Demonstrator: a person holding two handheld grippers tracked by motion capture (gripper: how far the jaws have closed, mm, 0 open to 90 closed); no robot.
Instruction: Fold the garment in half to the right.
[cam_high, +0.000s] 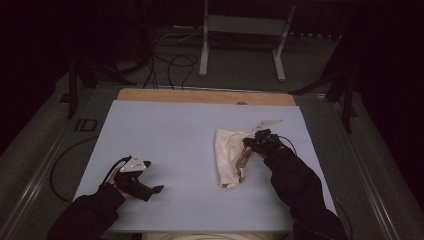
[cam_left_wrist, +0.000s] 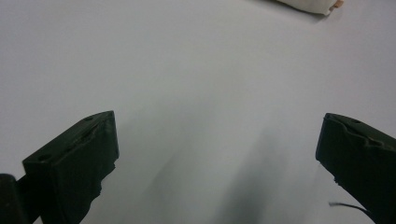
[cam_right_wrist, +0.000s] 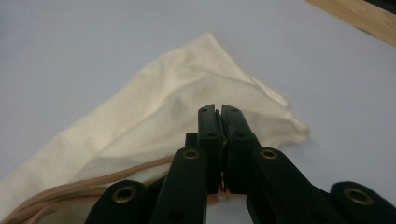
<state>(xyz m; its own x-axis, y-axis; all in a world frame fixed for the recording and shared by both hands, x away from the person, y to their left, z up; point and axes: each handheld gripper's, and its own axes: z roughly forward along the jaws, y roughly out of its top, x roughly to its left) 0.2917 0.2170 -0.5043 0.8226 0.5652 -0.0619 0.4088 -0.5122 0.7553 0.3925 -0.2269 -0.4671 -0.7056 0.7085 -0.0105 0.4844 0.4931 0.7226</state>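
Note:
A cream cloth drawstring bag (cam_high: 227, 155) lies on the pale mat (cam_high: 175, 130), right of the middle, with a tan cord (cam_high: 244, 159) along its right side. My right gripper (cam_high: 252, 142) sits at the bag's right edge. In the right gripper view its jaws (cam_right_wrist: 218, 109) stand pressed together over the bag (cam_right_wrist: 163, 107), and the cord (cam_right_wrist: 56, 193) runs in under them, with a pale scrap pinched low between them. My left gripper (cam_high: 145, 184) rests near the mat's front left, open and holding nothing (cam_left_wrist: 217, 149); the bag's end (cam_left_wrist: 308, 4) lies far off.
A bare wooden strip (cam_high: 200, 96) edges the far side of the mat. Beyond the table stand a metal frame (cam_high: 240, 25) and loose cables (cam_high: 170, 65) on the floor. The person's dark sleeves come in from the bottom edge.

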